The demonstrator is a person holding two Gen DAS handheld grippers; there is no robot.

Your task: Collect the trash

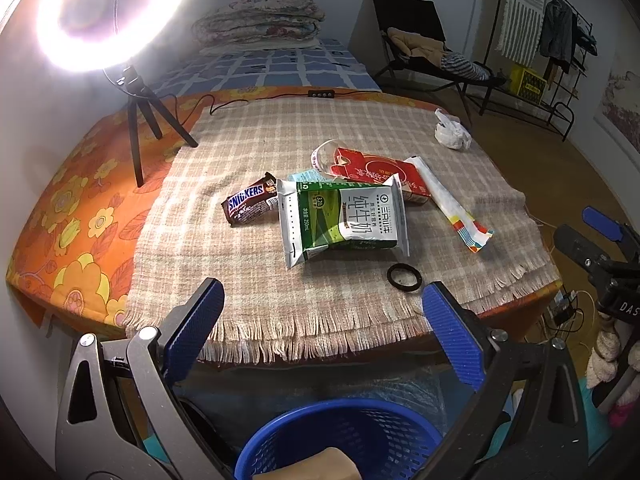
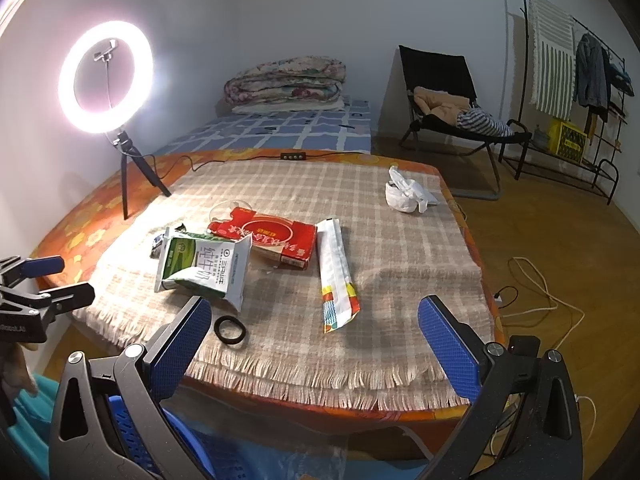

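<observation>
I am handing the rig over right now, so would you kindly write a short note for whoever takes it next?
Left gripper: open, empty, held above the blue basket.
Right gripper: open, empty, at the table's near edge.
On the checked cloth: Snickers wrapper, milk carton, red box, long paper sleeve, black ring, crumpled white bag.
Done: something tan lies in the basket; unclear what.
Left: all the table trash.

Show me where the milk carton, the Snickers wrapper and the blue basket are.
Milk carton (image 1: 344, 218): left wrist view, middle of its printed front face.
Snickers wrapper (image 1: 250, 203): left wrist view, on the logo, left of the carton.
Blue basket (image 1: 320, 414): left wrist view, on its near rim, below the table edge.
</observation>
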